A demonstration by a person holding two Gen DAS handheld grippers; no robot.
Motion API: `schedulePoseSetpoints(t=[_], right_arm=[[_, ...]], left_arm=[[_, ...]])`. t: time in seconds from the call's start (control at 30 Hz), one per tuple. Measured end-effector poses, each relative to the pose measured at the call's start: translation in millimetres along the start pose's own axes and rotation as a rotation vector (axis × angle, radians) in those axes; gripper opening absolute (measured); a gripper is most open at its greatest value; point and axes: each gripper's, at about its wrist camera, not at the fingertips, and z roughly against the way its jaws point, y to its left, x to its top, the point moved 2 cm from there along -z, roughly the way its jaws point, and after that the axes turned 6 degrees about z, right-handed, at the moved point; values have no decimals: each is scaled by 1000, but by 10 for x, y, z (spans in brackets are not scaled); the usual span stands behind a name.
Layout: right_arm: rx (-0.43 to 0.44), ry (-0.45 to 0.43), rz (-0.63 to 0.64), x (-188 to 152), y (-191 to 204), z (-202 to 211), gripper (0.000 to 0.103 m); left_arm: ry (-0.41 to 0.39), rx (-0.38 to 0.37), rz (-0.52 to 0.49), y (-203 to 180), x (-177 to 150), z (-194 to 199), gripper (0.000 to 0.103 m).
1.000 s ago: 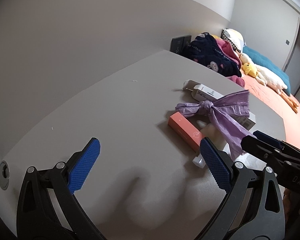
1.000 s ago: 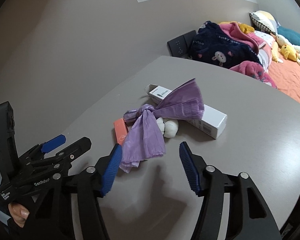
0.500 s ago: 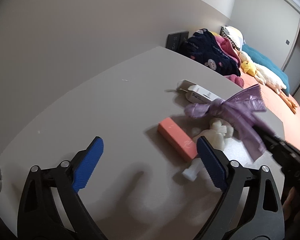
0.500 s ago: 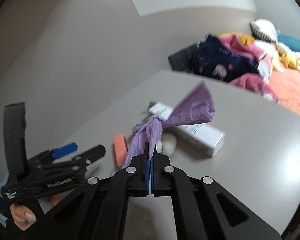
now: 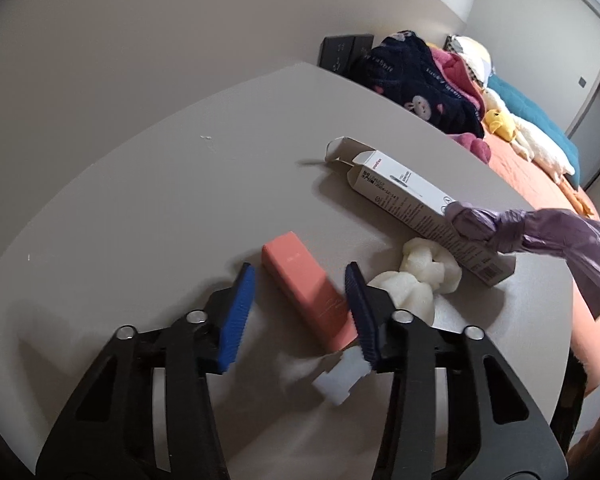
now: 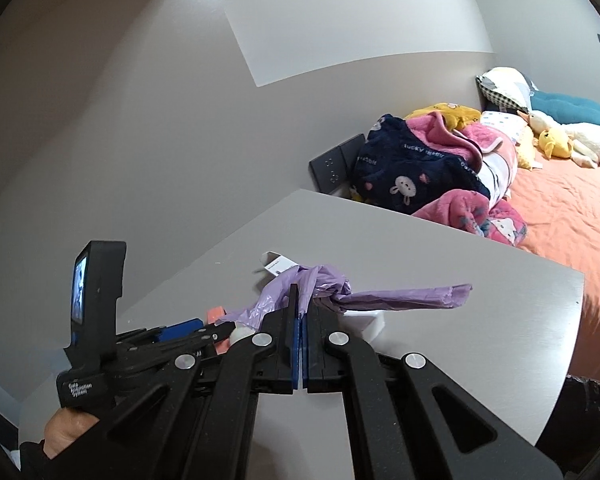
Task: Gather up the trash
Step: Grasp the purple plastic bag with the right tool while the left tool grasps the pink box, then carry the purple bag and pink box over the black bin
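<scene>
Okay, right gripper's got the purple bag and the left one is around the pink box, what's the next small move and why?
Probably close the left gripper on the pink box. Its blue pads sit open on either side of the box, which lies flat on the table, so a squeeze should secure it. The right gripper is already shut on the purple bag, so that one needs nothing now.

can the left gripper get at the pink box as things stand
Probably yes. The left gripper is open with its fingers already either side of the pink box on the table. Only the white foam lump crowds its right finger.
</scene>
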Motion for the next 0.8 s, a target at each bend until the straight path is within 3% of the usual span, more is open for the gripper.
schedulePoseSetpoints(t=[0.13, 0.23, 0.8], right_arm=[[-7, 5, -7, -26, -72, 9, 1], [-11, 5, -14, -38, -123, 22, 1], [-23, -29, -17, -15, -174, 401, 1]], left_arm=[[-1, 35, -3, -31, 19, -74, 35], [-9, 35, 4, -11, 20, -76, 20], [-80, -6, -20, -120, -156, 431, 20]])
